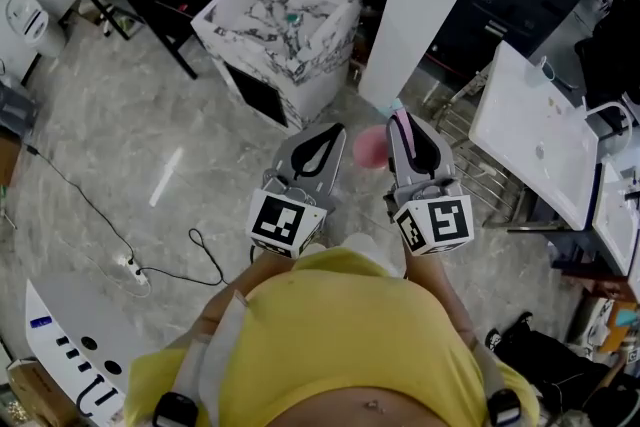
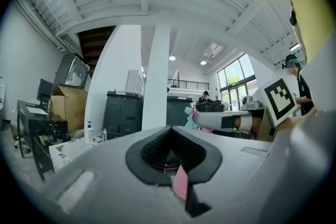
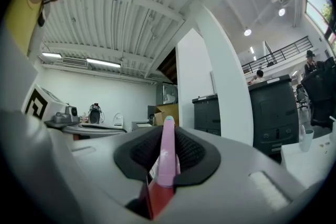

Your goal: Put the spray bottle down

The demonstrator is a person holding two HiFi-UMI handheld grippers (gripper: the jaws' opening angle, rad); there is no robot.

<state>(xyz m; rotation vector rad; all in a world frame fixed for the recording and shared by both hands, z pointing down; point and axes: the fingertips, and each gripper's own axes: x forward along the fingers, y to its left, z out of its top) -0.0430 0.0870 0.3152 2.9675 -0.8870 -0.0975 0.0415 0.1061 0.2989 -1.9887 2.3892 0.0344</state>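
Note:
The pink spray bottle (image 1: 368,147) hangs at the left side of my right gripper (image 1: 405,119), above the floor. In the right gripper view its pink neck with a teal tip (image 3: 167,152) stands upright between the closed jaws, so the right gripper (image 3: 168,128) is shut on it. My left gripper (image 1: 325,131) is held level beside it, jaws together. In the left gripper view a thin pink sliver (image 2: 180,182) shows in the seam of that gripper (image 2: 169,131); I cannot tell what it is. That view also shows the bottle (image 2: 190,115) on the right gripper.
A marble-patterned sink cabinet (image 1: 285,20) with a tap stands ahead. A white pillar (image 1: 430,5) rises to its right. A white table (image 1: 540,135) and a wire rack (image 1: 480,165) are at the right. A cable and power strip (image 1: 135,270) lie on the floor at left.

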